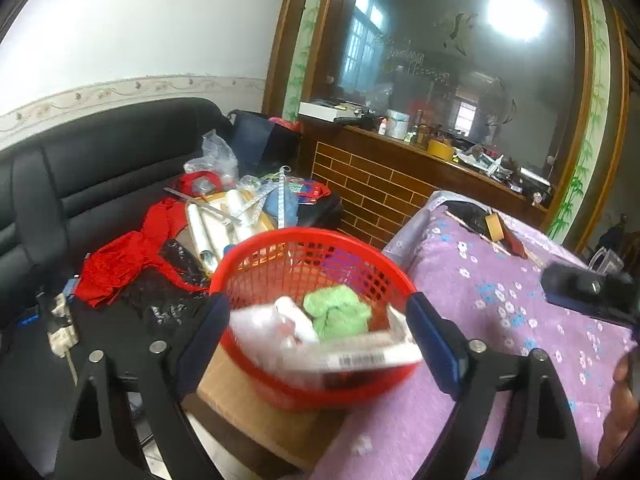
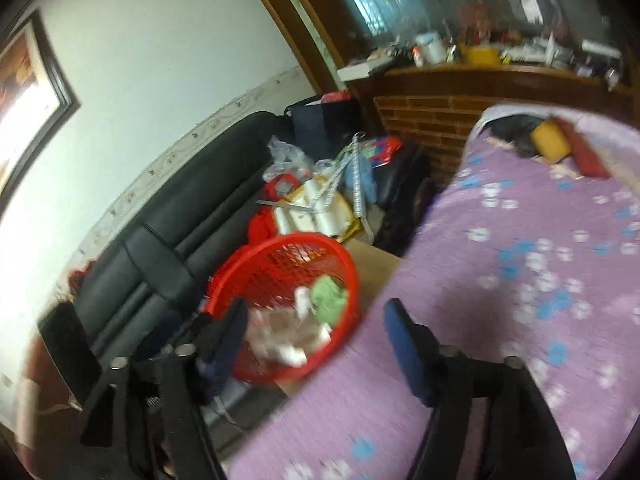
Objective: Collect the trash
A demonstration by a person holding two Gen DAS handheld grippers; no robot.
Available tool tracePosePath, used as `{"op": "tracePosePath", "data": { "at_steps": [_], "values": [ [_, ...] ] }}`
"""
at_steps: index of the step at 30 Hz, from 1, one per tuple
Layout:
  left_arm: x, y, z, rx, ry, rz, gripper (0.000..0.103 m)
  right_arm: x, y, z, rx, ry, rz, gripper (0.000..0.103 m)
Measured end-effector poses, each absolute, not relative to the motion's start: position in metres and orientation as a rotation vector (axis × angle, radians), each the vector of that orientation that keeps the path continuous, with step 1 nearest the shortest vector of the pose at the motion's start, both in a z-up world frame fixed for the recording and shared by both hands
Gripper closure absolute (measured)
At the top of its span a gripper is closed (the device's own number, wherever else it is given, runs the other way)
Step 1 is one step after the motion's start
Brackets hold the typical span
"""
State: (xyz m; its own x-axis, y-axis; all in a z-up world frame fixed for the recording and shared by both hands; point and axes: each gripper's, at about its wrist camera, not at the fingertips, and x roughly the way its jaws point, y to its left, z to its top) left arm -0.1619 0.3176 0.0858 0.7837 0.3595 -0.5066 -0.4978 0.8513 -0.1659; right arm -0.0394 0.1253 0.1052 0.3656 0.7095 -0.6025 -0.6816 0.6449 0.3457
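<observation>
A red mesh basket (image 1: pixel 312 236) stands on a cardboard box (image 1: pixel 260 412) beside the table with the purple flowered cloth (image 1: pixel 500 300). In it lie a green crumpled wad (image 1: pixel 336 308), a white tube (image 1: pixel 296 316) and a blurred carton with a barcode (image 1: pixel 360 358). My left gripper (image 1: pixel 320 340) is open, just above the basket's near rim, with its pads clear of the carton. My right gripper (image 2: pixel 320 336) is open and holds nothing. It hangs over the table's left edge, with the basket (image 2: pixel 296 240) and the green wad (image 2: pixel 328 292) just ahead to its left.
A black sofa (image 1: pixel 100 168) on the left is piled with red cloth (image 1: pixel 120 264), white rolls (image 1: pixel 208 232) and plastic bags. A wooden counter (image 1: pixel 400 176) crowded with bottles stands behind. A yellow block (image 2: pixel 550 140) and dark items lie at the table's far end.
</observation>
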Motion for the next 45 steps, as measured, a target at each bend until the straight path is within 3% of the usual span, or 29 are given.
{"op": "tracePosePath", "data": {
  "at_steps": [4, 18, 45],
  "values": [
    [-0.180, 0.286, 0.088, -0.272, 0.474, 0.479, 0.006, -0.078, 0.081, 0.100, -0.040, 0.729, 0.793, 0.019],
    [-0.208, 0.188, 0.092, -0.136, 0.511, 0.457, 0.004, -0.182, -0.046, 0.099, -0.128, 0.554, 0.556, 0.010],
    [-0.211, 0.192, 0.082, -0.126, 0.519, 0.481, 0.003, -0.192, -0.030, 0.098, -0.163, 0.562, 0.559, 0.007]
  ]
}}
